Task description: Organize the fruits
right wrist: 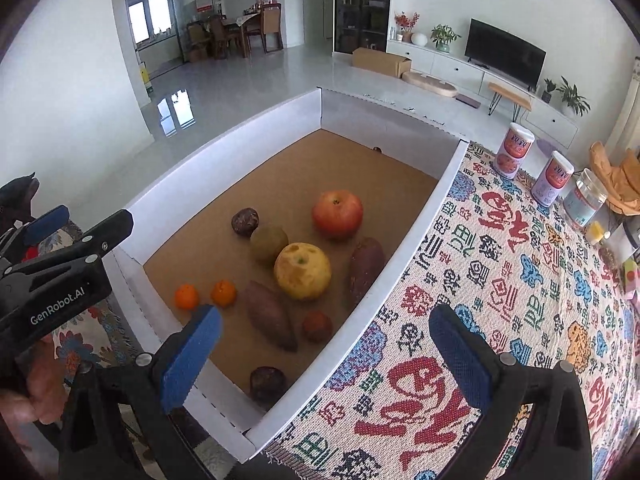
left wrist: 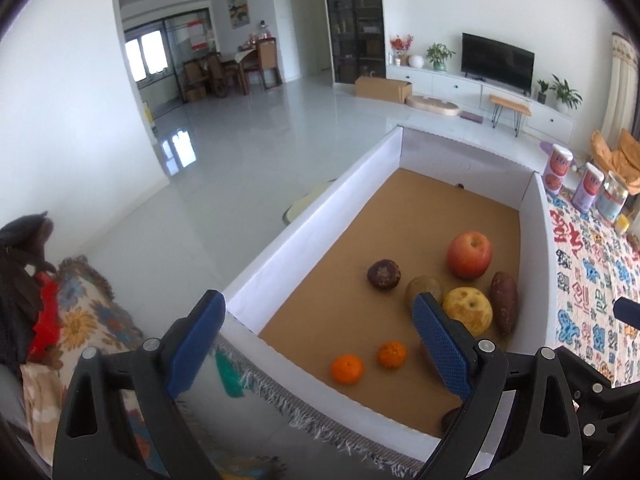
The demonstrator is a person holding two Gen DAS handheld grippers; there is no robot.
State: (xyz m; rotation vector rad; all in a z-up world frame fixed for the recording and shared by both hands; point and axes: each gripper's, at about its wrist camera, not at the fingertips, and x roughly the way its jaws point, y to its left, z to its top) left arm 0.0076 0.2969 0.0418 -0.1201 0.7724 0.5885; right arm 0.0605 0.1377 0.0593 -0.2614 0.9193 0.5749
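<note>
A white box (right wrist: 420,216) with a brown floor holds the fruit: a red apple (right wrist: 337,213), a yellow pear (right wrist: 303,270), a kiwi (right wrist: 269,242), two mandarins (right wrist: 186,296), two sweet potatoes (right wrist: 269,314) and dark round fruits (right wrist: 245,221). My right gripper (right wrist: 324,316) hangs open over the box's near right wall with nothing between its fingers. My left gripper (left wrist: 318,304) hangs open above the box's near left corner, also empty. In the left wrist view the apple (left wrist: 469,254), the pear (left wrist: 468,310) and the mandarins (left wrist: 347,369) lie beyond its fingers.
The box stands on a patterned woven cloth (right wrist: 500,280). Two cans (right wrist: 513,152) and a glass jar (right wrist: 585,198) stand at the cloth's far right. A flowered throw (left wrist: 80,320) lies left of the box, with the tiled floor beyond.
</note>
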